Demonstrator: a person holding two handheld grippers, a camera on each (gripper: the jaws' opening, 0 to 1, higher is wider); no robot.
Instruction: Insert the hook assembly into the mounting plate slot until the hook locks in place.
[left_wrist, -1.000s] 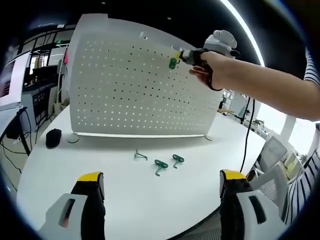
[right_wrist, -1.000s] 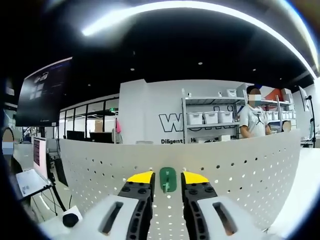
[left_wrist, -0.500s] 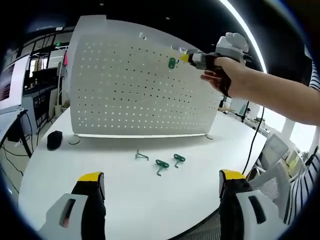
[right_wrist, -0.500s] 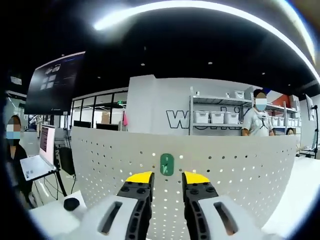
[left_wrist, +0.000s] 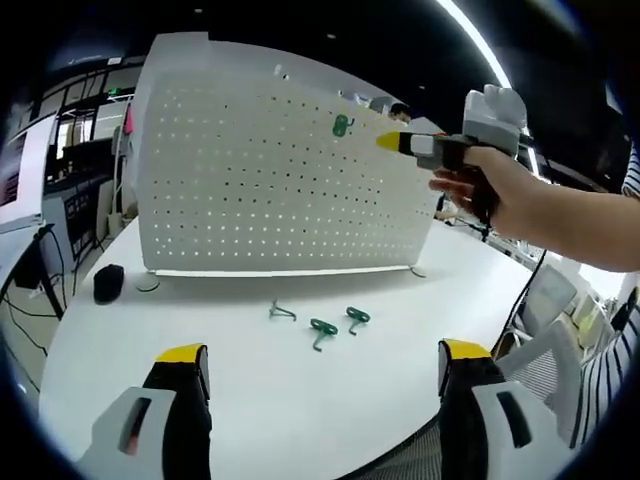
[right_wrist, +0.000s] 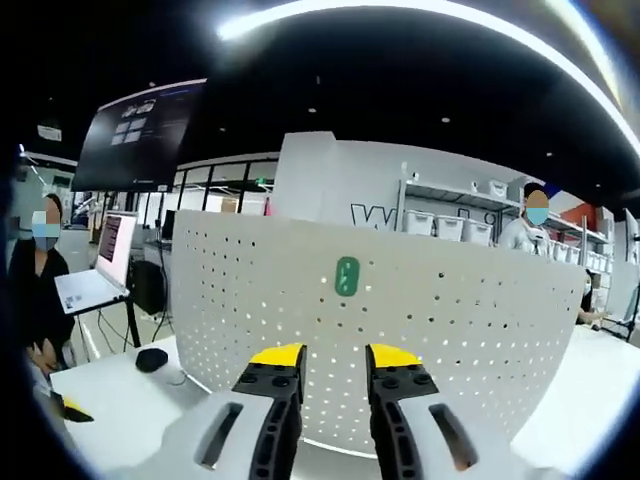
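Surface (left_wrist: 250, 360), white and round-edged, spreads across the left gripper view and carries everything else. On it stands the mounting plate (left_wrist: 270, 170), a tall white perforated panel, upright and slightly curved; the right gripper view faces the same plate (right_wrist: 400, 320) head on. High on the plate sits the green hook assembly (left_wrist: 342, 125), seated against the holes and hanging free of any gripper; in the right gripper view it is a small green oval (right_wrist: 347, 276) above the yellow tips.

The right gripper (left_wrist: 388, 142) comes in from the right of the left gripper view, held in a person's hand (left_wrist: 490, 190), its yellow tip just beside the hook but apart from it. Its fingers (right_wrist: 277, 362) stand a narrow gap apart and grip nothing. The left gripper (left_wrist: 325, 365) hangs low over the surface with its fingers (left_wrist: 182, 358) set wide and empty.

Near the plate's foot lie two spare green hooks (left_wrist: 322, 330) and a small wire hook (left_wrist: 281, 313), close together. A dark mouse (left_wrist: 107, 281) rests at the left.
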